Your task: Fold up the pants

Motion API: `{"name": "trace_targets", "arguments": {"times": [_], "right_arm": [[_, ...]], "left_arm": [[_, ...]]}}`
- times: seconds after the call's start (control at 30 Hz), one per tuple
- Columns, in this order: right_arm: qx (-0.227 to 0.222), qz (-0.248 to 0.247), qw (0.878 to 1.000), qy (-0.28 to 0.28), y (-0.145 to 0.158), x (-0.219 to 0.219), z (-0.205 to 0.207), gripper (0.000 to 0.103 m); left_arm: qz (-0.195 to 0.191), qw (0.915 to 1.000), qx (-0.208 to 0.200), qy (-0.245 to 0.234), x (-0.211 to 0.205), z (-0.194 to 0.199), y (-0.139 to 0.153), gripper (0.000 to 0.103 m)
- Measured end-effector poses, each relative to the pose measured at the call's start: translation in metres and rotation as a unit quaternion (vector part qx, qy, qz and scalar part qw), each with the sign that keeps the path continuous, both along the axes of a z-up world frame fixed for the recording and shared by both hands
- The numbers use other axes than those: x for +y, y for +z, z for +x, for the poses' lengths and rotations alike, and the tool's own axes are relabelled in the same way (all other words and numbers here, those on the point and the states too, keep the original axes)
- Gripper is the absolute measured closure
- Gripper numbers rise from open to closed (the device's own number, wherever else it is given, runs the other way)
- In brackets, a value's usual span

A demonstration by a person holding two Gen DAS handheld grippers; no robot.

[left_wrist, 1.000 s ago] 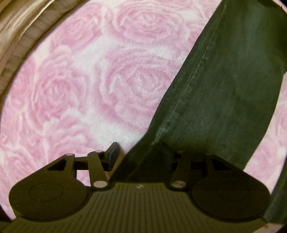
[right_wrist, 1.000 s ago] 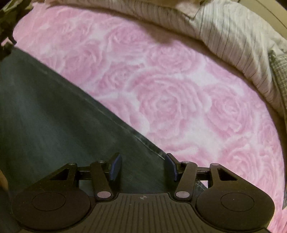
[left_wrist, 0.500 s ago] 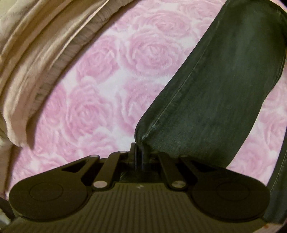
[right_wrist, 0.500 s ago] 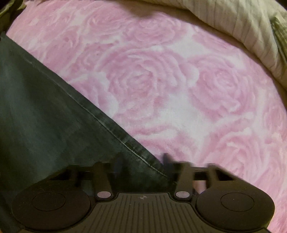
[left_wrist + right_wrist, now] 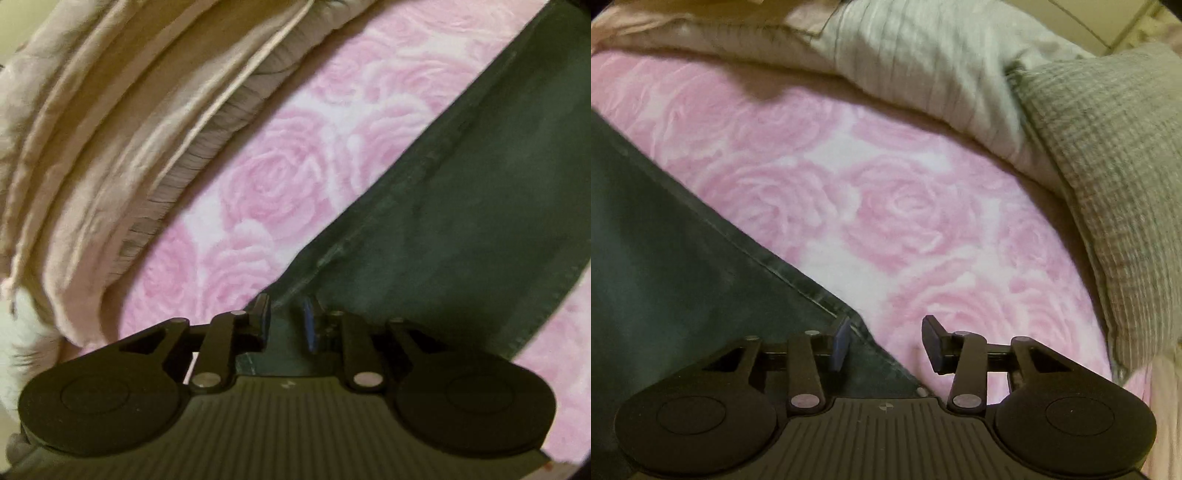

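Observation:
Dark green-grey pants (image 5: pixel 461 206) lie flat on a pink rose blanket, running diagonally from the upper right down to my left gripper (image 5: pixel 286 321). Its jaws are opening; a narrow gap shows between the blue pads, and the pants' seamed edge lies in that gap without being pinched. In the right wrist view the pants (image 5: pixel 665 258) fill the left side. My right gripper (image 5: pixel 886 336) stands over their hemmed edge, jaws opening wide. The left finger (image 5: pixel 840 339) is above the cloth and the right finger (image 5: pixel 932 341) is above the blanket.
The pink rose blanket (image 5: pixel 905 206) covers the bed. Bunched beige bedding (image 5: pixel 110 147) lies at the left in the left wrist view. A striped duvet (image 5: pixel 923 55) and a grey checked pillow (image 5: pixel 1108 166) border the blanket at the back and right.
Half a second ago the left jaws were shut on the pants' edge; now they have parted and the gripper has lifted and shifted. The right jaws narrowed, then widened again.

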State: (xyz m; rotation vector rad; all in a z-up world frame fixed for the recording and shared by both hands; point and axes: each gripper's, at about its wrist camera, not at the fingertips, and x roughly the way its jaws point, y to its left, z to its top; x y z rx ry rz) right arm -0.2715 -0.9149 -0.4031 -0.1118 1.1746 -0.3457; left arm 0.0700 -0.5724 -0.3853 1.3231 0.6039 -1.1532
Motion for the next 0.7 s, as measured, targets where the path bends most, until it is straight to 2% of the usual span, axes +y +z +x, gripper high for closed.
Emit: {"name": "trace_targets", "arguments": {"times": [0.07, 0.23, 0.4, 0.47, 0.57, 0.7], "right_arm": [[-0.015, -0.009, 1.000, -0.011, 0.007, 0.013, -0.006, 0.062], [-0.053, 0.045, 0.997, -0.027, 0.017, 0.062, -0.019, 0.062], [-0.053, 0.122, 0.987, -0.086, 0.007, 0.118, -0.047, 0.062], [-0.052, 0.134, 0.983, -0.118, 0.008, 0.134, -0.071, 0.062], [-0.044, 0.122, 0.976, -0.173, 0.019, 0.156, -0.120, 0.062], [-0.054, 0.094, 0.957, -0.267, 0.045, 0.185, -0.202, 0.062]], "left_arm": [[-0.024, 0.9997, -0.008, 0.006, 0.013, 0.004, 0.008, 0.074], [-0.025, 0.9995, -0.009, 0.017, 0.062, 0.007, 0.021, 0.074], [-0.021, 0.9983, 0.023, 0.049, 0.112, -0.019, 0.003, 0.073], [-0.026, 0.9969, 0.049, 0.056, 0.126, -0.036, -0.002, 0.073], [-0.033, 0.9949, 0.082, 0.049, 0.141, -0.068, -0.003, 0.073], [-0.042, 0.9915, 0.122, 0.019, 0.154, -0.116, 0.005, 0.072]]}}
